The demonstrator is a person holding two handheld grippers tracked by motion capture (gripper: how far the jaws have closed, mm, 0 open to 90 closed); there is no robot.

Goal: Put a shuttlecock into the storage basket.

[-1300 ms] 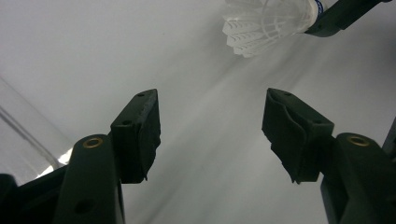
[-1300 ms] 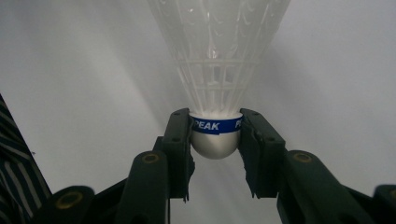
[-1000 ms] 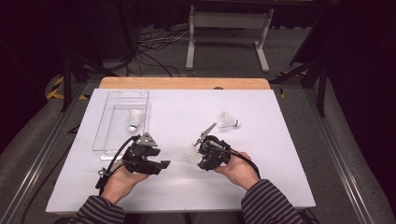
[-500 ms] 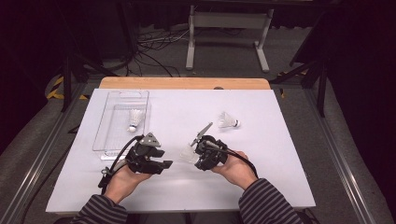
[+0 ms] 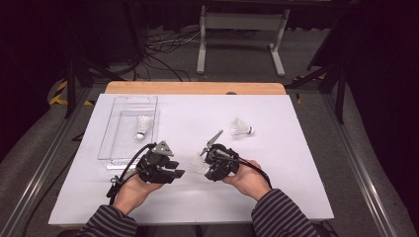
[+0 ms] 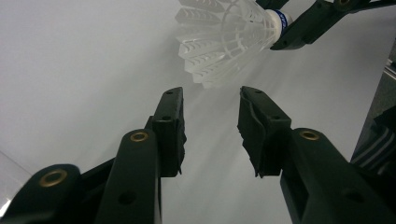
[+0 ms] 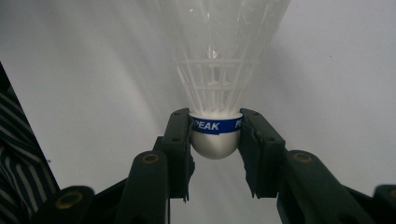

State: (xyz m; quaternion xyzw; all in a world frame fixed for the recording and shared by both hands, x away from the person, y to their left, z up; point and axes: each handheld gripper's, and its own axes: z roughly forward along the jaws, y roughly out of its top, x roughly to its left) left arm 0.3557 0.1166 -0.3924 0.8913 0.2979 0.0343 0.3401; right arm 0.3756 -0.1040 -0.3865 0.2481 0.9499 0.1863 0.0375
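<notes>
My right gripper (image 7: 215, 125) is shut on the rounded cork of a white plastic shuttlecock (image 7: 219, 56), just below its blue band, with the skirt pointing away. In the high view this right gripper (image 5: 206, 168) holds the shuttlecock (image 5: 197, 167) low over the table, skirt toward my left gripper (image 5: 179, 174). The left gripper (image 6: 210, 98) faces the shuttlecock's skirt (image 6: 224, 37). Its jaws have just been closing and stand apart with nothing between them; the skirt lies just beyond their tips.
A second shuttlecock (image 5: 241, 127) lies on the white table (image 5: 296, 187) at the right, beyond the right gripper. A clear plastic tray (image 5: 112, 148) at the left holds a third shuttlecock (image 5: 143, 126). Dark floor, cables and a metal stand lie beyond the table's far edge.
The left gripper has edged a little to the right, toward the held shuttlecock. The right gripper has kept its hold and hardly moved.
</notes>
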